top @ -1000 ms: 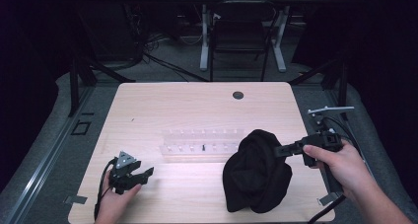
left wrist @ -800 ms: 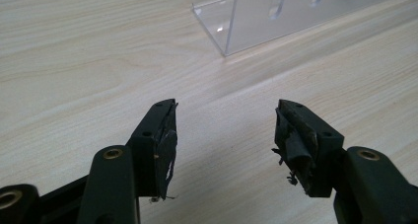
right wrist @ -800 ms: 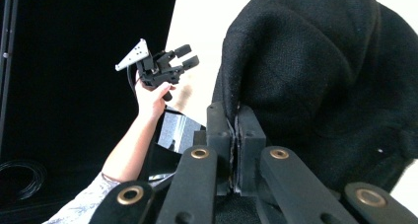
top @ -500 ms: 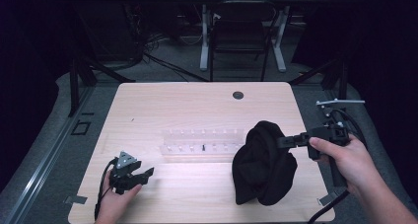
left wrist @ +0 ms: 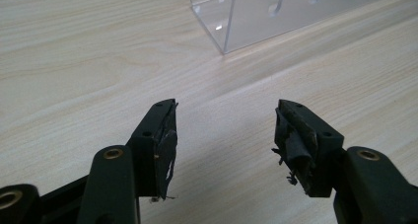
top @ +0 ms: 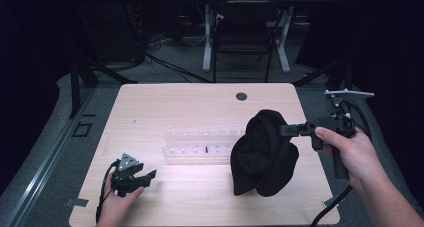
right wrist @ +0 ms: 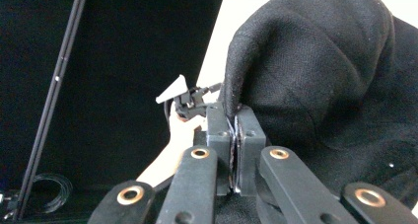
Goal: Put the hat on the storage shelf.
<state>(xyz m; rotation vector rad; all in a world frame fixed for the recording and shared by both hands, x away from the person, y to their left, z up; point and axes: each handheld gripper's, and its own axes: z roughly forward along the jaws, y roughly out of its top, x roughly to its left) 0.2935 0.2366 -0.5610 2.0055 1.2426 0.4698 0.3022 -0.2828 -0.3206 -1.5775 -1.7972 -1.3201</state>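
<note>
While a black cloth (top: 263, 154) is clamped and lifted at 4 o'clock by the right tongs (top: 286, 130), the left tongs (top: 145, 176) are rested spread apart on the table (top: 200, 107) at 8 o'clock.

It looks like a lab: a wooden worktop (top: 165, 107) stands in a dark room, with cables (top: 155, 49) on the grey floor (top: 45, 152) behind.

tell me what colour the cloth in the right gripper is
Plain black, no pattern; the cloth shows best in the right gripper view, pinched by the right gripper.
</note>
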